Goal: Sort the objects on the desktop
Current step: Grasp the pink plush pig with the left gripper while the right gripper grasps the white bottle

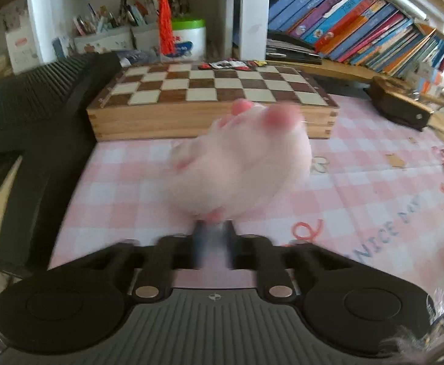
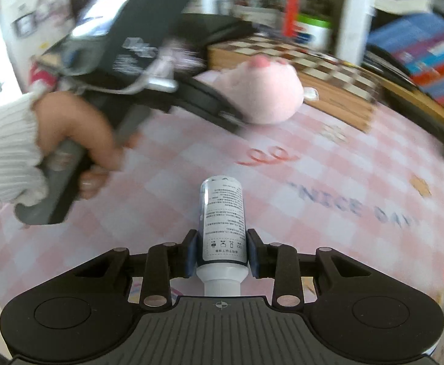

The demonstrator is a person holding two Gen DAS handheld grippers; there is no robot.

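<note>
One fuzzy pink plush toy (image 1: 240,164), cylindrical bottle (image 2: 222,216)

My left fingers (image 1: 212,234) are clamped on the bottom edge of a pale pink plush toy (image 1: 243,164), soft and rounded, with darker pink pads at its far end. It rises toward twelve o'clock from my grip, blurred, over the pink checked desk (image 1: 358,188).

My right fingers (image 2: 222,252) pinch a small cylindrical bottle (image 2: 222,213) near its white cap. The cap points back at six o'clock and the base toward twelve. Its dark body carries a white label of fine print, facing up. The plush toy (image 2: 267,91) lies at about one o'clock beyond it.
</note>
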